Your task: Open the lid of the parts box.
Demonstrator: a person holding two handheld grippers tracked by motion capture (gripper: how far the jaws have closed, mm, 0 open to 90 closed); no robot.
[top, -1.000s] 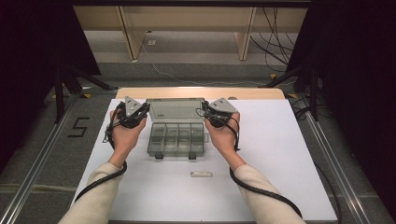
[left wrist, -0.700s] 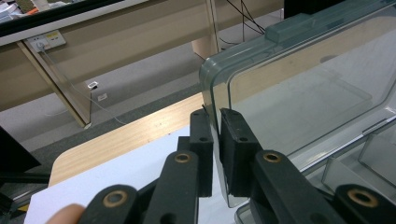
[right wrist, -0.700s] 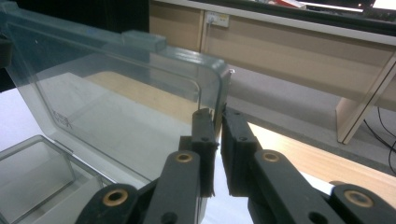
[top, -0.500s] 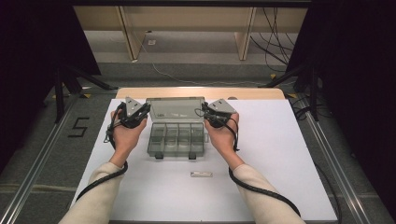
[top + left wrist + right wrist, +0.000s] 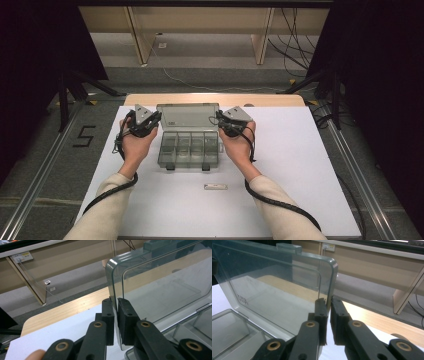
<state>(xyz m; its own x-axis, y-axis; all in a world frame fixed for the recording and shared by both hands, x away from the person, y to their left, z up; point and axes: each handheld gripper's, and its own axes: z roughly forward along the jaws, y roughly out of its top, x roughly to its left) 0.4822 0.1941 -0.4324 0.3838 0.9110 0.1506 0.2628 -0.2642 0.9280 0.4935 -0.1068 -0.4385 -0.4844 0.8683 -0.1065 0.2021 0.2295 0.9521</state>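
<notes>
- On the white counter (image 5: 300, 165), a clear compartment box (image 5: 190, 150) sits between both hands, its lid (image 5: 187, 116) raised.
- Left tongs (image 5: 115, 315) are clamped on the lid's left edge, right tongs (image 5: 329, 315) on its right edge; gripping both sides likely keeps the hinged lid from twisting.
- A small pale bar (image 5: 215, 187) lies nearer the person.
- Beyond the counter: grey floor, wooden shelving, trailing cables.

Cream sleeves, black grippers

Black jaws with brass-ringed pivots are showing; grey plates and ribbed black cables are trailing from the left gripper (image 5: 159, 116) and right gripper (image 5: 218, 118).
</notes>
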